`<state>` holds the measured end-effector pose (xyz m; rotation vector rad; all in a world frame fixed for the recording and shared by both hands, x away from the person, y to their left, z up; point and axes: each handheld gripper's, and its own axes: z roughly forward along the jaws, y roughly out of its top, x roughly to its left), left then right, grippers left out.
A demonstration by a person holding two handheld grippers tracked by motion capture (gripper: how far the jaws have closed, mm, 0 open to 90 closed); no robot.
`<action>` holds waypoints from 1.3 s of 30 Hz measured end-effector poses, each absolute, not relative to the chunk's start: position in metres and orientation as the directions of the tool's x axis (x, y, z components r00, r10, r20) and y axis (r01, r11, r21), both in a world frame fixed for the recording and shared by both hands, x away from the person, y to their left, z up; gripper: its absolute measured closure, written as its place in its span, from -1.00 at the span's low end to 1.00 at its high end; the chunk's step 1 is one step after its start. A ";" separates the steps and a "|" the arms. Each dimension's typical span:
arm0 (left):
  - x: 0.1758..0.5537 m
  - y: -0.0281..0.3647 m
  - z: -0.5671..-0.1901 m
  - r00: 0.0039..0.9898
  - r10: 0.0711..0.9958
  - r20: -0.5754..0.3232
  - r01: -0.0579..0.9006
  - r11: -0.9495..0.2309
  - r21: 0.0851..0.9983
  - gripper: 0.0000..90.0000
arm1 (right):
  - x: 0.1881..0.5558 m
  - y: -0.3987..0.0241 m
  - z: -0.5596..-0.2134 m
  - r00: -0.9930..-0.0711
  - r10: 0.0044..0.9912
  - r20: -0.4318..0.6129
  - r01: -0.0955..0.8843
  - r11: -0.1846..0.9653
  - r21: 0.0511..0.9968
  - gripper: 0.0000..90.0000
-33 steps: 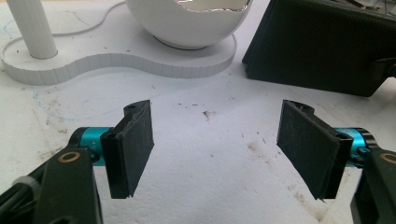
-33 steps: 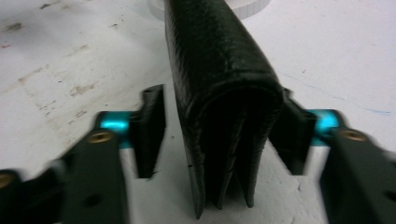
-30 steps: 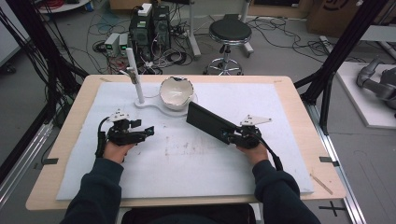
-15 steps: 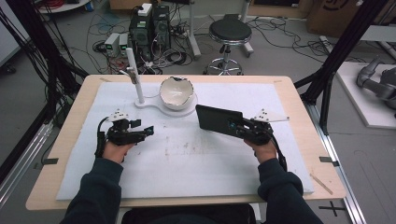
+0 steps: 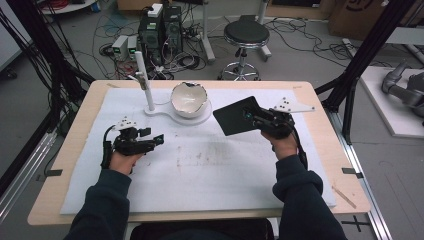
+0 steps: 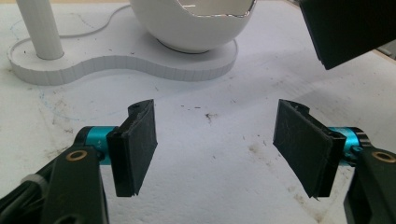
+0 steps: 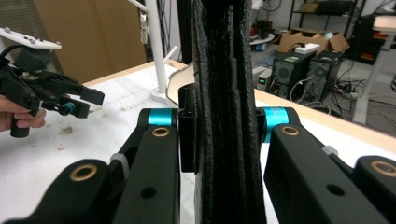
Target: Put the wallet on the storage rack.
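Black flat leather wallet [image 5: 236,115] sits pinched in my right tongs [image 5: 254,116], its long side pointing left toward the white cracked eggshell-shaped bowl [image 5: 189,99], nearer than my wide, empty left tongs [image 5: 156,139].

Even overhead light falls on the white tabletop [image 5: 210,165], with soft, faint shadows under the bowl [image 5: 189,98]. The high view is slightly soft. Near that bowl, the black wallet [image 7: 226,116] blurs close to the lens; the room behind stays sharp.
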<state>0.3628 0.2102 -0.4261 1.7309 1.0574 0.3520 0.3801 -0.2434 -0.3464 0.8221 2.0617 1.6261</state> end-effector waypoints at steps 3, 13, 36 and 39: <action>0.363 0.210 -0.426 0.571 0.785 -0.242 0.480 -0.079 0.874 -0.31 | 0.386 -0.234 -0.331 -0.769 0.639 0.026 0.184 0.182 0.966 0.67; 0.359 0.223 -0.421 0.561 0.795 -0.230 0.447 -0.057 0.893 -0.31 | 0.419 -0.200 -0.284 -0.804 0.591 -0.055 0.098 0.224 0.970 0.66; 0.357 0.243 -0.422 0.523 0.809 -0.267 0.453 0.001 0.891 -0.31 | 0.476 -0.123 -0.262 -0.845 0.429 -0.318 -0.083 0.483 0.872 0.66; 0.357 0.243 -0.422 0.524 0.808 -0.268 0.453 0.002 0.891 -0.31 | 0.478 -0.120 -0.267 -0.845 0.396 -0.360 -0.105 0.537 0.837 0.66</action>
